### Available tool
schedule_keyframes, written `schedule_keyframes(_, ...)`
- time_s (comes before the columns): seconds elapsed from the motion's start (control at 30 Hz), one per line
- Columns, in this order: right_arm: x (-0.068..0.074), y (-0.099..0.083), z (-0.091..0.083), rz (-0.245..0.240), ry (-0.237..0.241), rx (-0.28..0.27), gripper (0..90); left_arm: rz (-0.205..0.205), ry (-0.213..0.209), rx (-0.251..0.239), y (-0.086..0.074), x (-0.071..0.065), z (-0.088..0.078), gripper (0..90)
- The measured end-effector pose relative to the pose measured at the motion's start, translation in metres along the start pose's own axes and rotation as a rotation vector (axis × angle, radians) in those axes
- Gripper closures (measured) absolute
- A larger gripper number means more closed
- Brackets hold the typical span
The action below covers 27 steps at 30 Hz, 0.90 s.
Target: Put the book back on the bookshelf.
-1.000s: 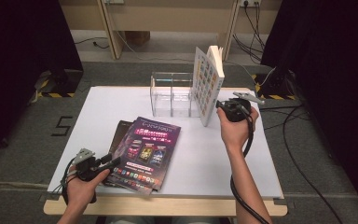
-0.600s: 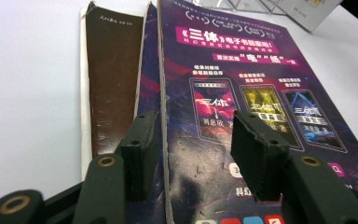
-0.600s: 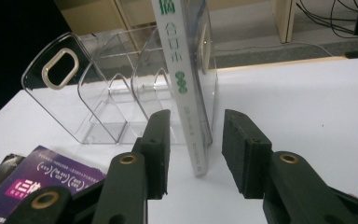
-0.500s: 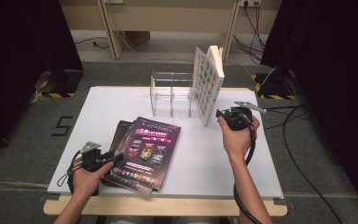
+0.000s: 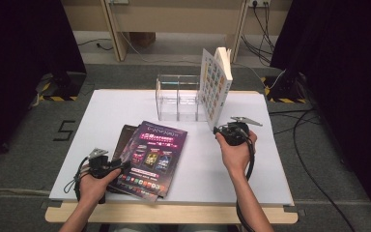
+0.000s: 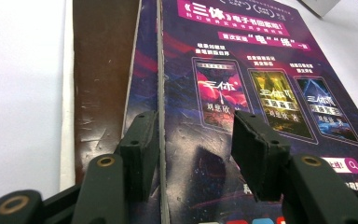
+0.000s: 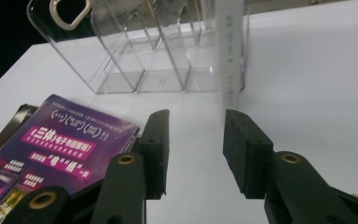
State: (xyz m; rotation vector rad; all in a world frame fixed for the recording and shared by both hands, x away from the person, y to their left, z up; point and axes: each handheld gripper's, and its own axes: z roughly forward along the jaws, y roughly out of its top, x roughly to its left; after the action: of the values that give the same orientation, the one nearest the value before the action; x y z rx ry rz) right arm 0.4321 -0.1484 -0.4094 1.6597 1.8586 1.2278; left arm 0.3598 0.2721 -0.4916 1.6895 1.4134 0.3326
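A book (image 5: 215,84) with a tiled cover stands upright at the right end of a clear rack (image 5: 176,96); its pale edge (image 7: 228,60) rises just beyond my right jaws. My right gripper (image 5: 228,131) hovers low over the table by that book's foot, open, with nothing between the jaws (image 7: 195,137). A purple book (image 5: 154,154) lies flat on a brown one (image 5: 124,137) at the front left. My left gripper (image 5: 113,166) is at the stack's near left corner, open (image 6: 196,140). Its jaws sit just above the purple cover (image 6: 261,70), the left jaw along the cover's edge.
The white tabletop (image 5: 121,108) has bare room between the flat stack and the rack and along its right side. The rack's other slots (image 7: 144,60) stand empty. Cables (image 5: 309,145) trail on the floor to the right of the table.
My right gripper has sunk towards the table and drawn back a little from the standing book. The left gripper has stayed at the stack's corner.
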Motion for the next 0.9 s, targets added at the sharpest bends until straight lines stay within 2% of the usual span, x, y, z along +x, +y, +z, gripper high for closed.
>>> schedule_keyframes(0.37,0.016,-0.013,0.015,-0.024,0.028,0.057,61.3,0.013,0.024,0.011,0.005,-0.001,0.000,50.0)
schedule_keyframes(0.63,0.030,-0.014,0.024,-0.045,0.042,0.084,61.2,-0.009,0.030,0.026,0.010,0.005,0.000,49.5)
schedule_keyframes(0.7,0.033,-0.015,0.027,-0.048,0.051,0.091,61.2,-0.001,0.040,0.027,0.010,0.006,0.000,49.5)
schedule_keyframes(0.9,0.043,-0.019,0.042,-0.056,0.060,0.135,61.2,-0.005,0.030,0.025,0.011,0.006,0.002,49.5)
